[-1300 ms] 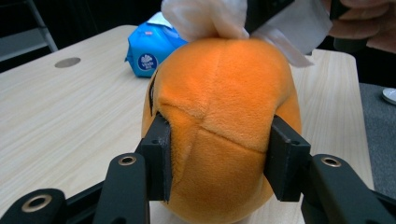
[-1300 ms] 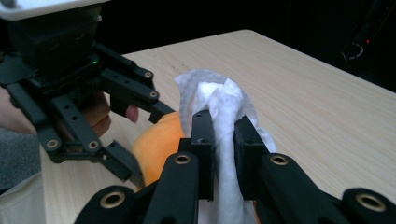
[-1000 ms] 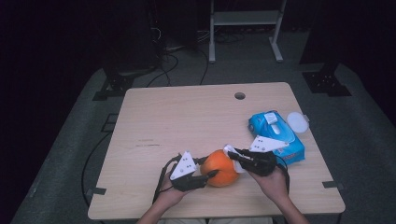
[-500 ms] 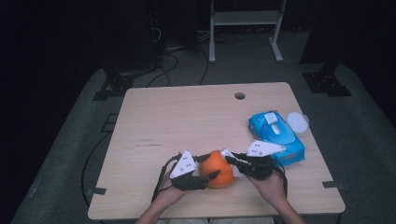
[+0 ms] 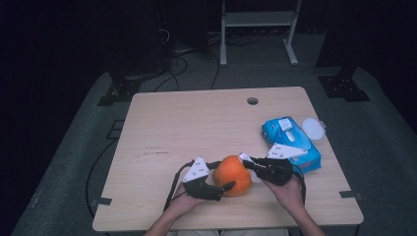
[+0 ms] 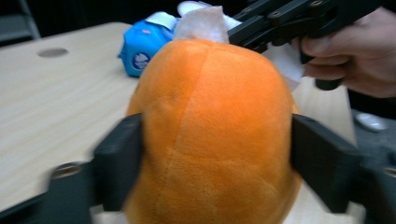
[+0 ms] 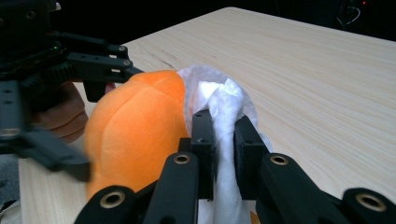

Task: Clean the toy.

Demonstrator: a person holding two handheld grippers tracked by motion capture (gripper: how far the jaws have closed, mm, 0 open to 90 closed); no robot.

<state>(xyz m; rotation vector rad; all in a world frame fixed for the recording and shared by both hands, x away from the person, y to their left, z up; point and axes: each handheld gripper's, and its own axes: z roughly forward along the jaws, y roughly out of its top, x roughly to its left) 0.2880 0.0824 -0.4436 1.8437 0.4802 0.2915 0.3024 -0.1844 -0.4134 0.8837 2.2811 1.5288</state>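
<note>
An orange plush ball (image 5: 232, 174) rests on the wooden table (image 5: 196, 128) near its front edge. My left gripper (image 5: 223, 176) comes at it from the left. Its jaws have just been opening and now flank the ball (image 6: 215, 130), one on each side, blurred in the left gripper view. My right gripper (image 5: 247, 161) reaches in from the right, shut on a white tissue (image 7: 219, 93). It holds the tissue (image 6: 203, 23) against the ball's upper right side (image 7: 135, 126).
A blue pack of wipes (image 5: 290, 140) lies at the right edge, just behind my right hand, with a round white lid (image 5: 313, 129) beside it. A cable hole (image 5: 252, 101) sits near the far edge. Bare wood spreads over the left and middle.
The left gripper's jaws have spread from shut to either side of the orange ball. The right gripper and its tissue stay at the ball's right side.
</note>
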